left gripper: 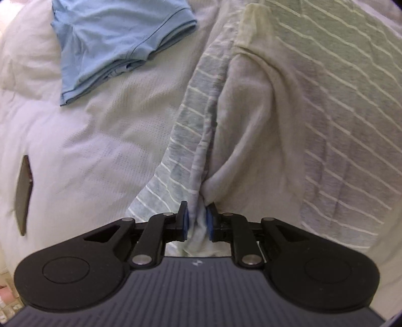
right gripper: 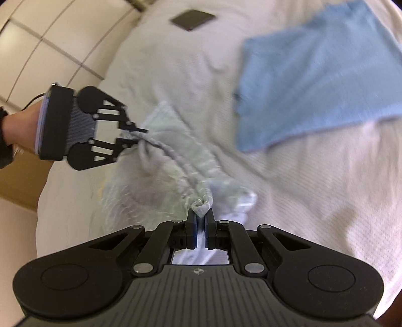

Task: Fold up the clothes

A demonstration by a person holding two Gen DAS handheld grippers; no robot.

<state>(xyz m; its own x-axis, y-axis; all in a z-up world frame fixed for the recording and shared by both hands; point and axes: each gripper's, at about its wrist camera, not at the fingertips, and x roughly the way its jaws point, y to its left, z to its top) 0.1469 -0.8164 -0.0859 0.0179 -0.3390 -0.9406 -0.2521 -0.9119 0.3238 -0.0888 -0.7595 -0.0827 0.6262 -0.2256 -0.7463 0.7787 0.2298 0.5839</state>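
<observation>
A pale green garment with thin white stripes (left gripper: 326, 105) is stretched between both grippers above a white bed. My left gripper (left gripper: 197, 218) is shut on a bunched edge of it, and the cloth fans away up and to the right. In the right wrist view my right gripper (right gripper: 200, 213) is shut on another bunched edge of the striped garment (right gripper: 176, 161). The left gripper (right gripper: 137, 137) shows there at the left, held by a hand, gripping the far end. A folded blue shirt (left gripper: 118, 42) lies flat on the bed, also visible as the blue shirt (right gripper: 319, 75) at upper right.
The white bedcover (left gripper: 95, 140) fills most of both views. A dark flat phone-like slab (left gripper: 23, 193) lies on the bed at the left, seen too as the slab (right gripper: 193, 19). Pale cupboard doors (right gripper: 45, 45) and a cardboard box (right gripper: 20, 181) stand beyond the bed's edge.
</observation>
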